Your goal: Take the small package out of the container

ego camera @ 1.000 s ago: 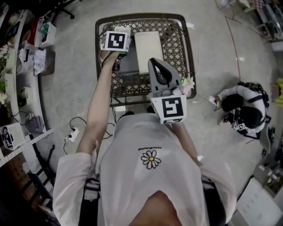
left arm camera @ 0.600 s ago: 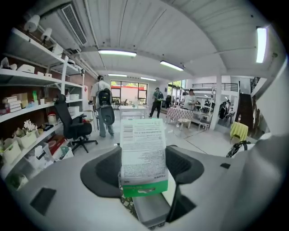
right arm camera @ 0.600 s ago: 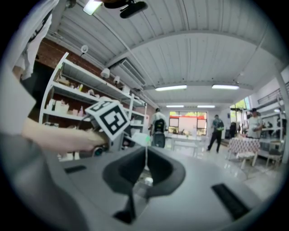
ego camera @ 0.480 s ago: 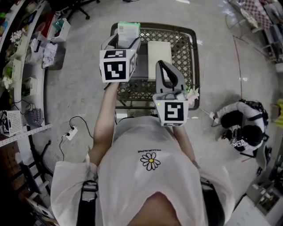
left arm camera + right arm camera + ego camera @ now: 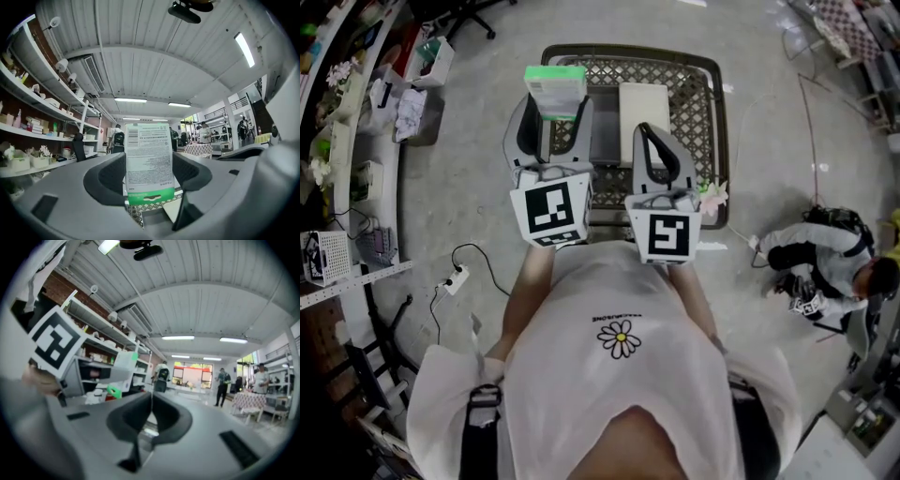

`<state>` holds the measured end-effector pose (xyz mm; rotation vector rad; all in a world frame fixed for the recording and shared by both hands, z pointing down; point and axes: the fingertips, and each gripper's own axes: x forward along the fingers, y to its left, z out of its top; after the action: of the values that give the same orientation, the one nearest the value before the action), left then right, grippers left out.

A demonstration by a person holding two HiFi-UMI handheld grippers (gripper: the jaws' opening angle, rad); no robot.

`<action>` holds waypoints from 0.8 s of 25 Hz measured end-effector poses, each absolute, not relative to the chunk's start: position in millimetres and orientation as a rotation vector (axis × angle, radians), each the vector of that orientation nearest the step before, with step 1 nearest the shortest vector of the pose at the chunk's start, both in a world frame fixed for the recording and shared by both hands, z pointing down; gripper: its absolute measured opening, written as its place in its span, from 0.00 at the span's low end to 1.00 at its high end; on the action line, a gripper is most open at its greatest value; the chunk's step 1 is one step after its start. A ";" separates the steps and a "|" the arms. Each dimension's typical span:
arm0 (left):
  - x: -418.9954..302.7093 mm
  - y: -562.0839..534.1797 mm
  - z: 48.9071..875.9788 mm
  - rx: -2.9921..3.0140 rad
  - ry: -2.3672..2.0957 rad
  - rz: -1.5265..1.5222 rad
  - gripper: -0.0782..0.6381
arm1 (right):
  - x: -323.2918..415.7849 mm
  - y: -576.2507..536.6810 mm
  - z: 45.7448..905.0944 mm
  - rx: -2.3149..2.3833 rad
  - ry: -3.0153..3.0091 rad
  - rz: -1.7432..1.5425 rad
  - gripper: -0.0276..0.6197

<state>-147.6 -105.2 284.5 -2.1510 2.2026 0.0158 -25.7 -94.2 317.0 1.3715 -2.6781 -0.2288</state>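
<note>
My left gripper is shut on the small package, a flat white pack with green edges, held up above the left part of the wire basket. Seen from the left gripper view, the package stands upright between the jaws, its printed label and green bottom strip facing me. My right gripper hovers over the basket's middle with its jaws closed together and nothing between them. In the right gripper view the package shows at the left, beside the left gripper's marker cube.
A flat white box and a grey item lie in the basket. Shelves with clutter run along the left. A power strip and cables lie on the floor. A person crouches at the right.
My left gripper has lifted the package out of the basket and drawn it back toward me, tilting upward. The right gripper has stayed nearly in place.
</note>
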 end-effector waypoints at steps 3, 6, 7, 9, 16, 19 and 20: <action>-145.0 -93.8 287.9 -2.131 2.196 0.037 0.56 | -23.9 -94.2 317.8 1.391 -2.667 -0.212 0.09; -142.5 -89.8 286.1 -2.106 2.171 0.039 0.56 | -20.0 -94.9 316.9 1.416 -2.653 -0.229 0.09; -142.0 -89.1 284.5 -2.100 2.171 0.045 0.56 | -18.9 -95.1 316.6 1.423 -2.646 -0.239 0.09; -141.8 -88.7 282.1 -2.090 2.168 0.046 0.56 | -17.4 -95.7 316.4 1.433 -2.636 -0.244 0.09; -143.4 -89.5 280.9 -2.082 2.159 0.045 0.56 | -15.9 -98.1 314.2 1.451 -2.630 -0.263 0.09; -144.8 -89.4 281.6 -2.087 2.168 0.052 0.56 | -16.0 -97.7 313.9 1.453 -2.622 -0.273 0.09; -144.9 -89.0 281.5 -2.091 2.176 0.058 0.56 | -15.8 -97.5 313.5 1.455 -2.621 -0.273 0.09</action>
<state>-144.9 -89.0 281.5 -2.0906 2.1761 0.0577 -15.8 -97.5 313.5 1.4551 -2.6205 -0.2733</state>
